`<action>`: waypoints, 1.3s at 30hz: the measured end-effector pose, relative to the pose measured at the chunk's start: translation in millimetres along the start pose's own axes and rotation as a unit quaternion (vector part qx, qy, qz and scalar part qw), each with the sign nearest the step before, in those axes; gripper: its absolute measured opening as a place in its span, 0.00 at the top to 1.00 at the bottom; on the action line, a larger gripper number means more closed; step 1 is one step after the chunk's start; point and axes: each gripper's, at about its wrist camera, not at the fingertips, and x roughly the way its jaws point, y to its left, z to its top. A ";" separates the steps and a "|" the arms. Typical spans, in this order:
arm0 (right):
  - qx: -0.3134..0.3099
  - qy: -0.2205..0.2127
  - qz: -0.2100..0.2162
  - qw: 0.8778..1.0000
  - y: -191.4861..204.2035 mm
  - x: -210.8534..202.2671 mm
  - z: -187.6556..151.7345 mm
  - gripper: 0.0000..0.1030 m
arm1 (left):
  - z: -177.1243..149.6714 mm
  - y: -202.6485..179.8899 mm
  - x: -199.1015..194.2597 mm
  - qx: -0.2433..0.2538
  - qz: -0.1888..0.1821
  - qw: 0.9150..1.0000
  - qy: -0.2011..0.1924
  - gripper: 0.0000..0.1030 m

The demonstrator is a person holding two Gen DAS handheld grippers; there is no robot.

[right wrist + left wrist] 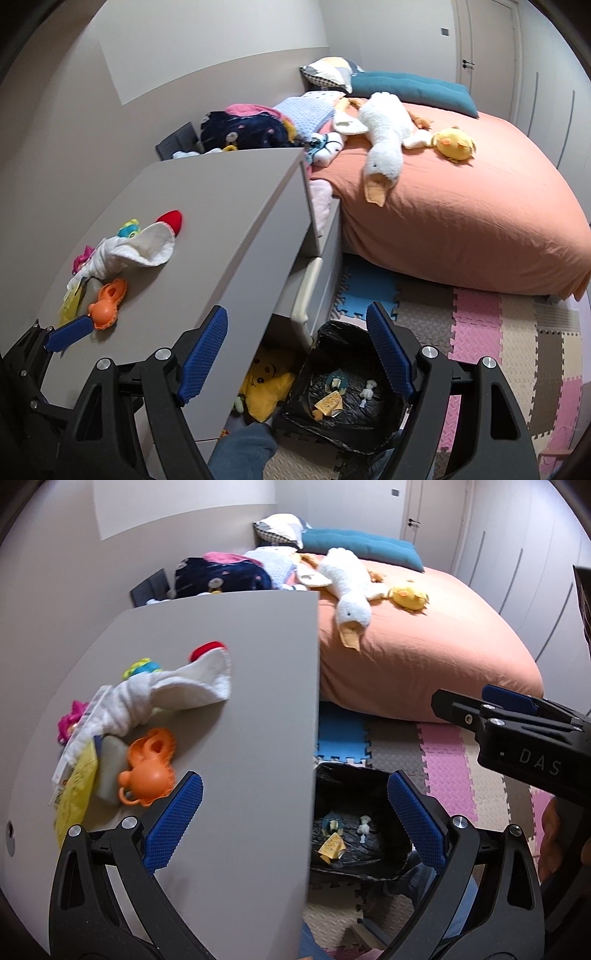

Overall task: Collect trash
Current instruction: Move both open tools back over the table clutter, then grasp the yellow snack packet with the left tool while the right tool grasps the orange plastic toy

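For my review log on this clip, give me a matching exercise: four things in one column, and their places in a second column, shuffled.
Things:
1. white goose plush
2. orange toy
3. yellow wrapper
4. yellow star plush

Places:
A. on the floor under the dresser's edge, beside the bin
B. on the dresser top, near the white cloth
C. inside the black-lined bin
D. on the orange bed

Pairs: 1-D, 2-B, 3-C, 4-A

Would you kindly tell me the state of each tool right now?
Left tool: open, holding nothing.
Right tool: open, holding nothing.
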 end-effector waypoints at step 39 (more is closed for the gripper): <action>-0.102 0.016 0.096 0.990 146.3 42.9 3.1 0.24 | -53.2 171.4 -8.3 -0.104 0.083 0.991 0.001 0.10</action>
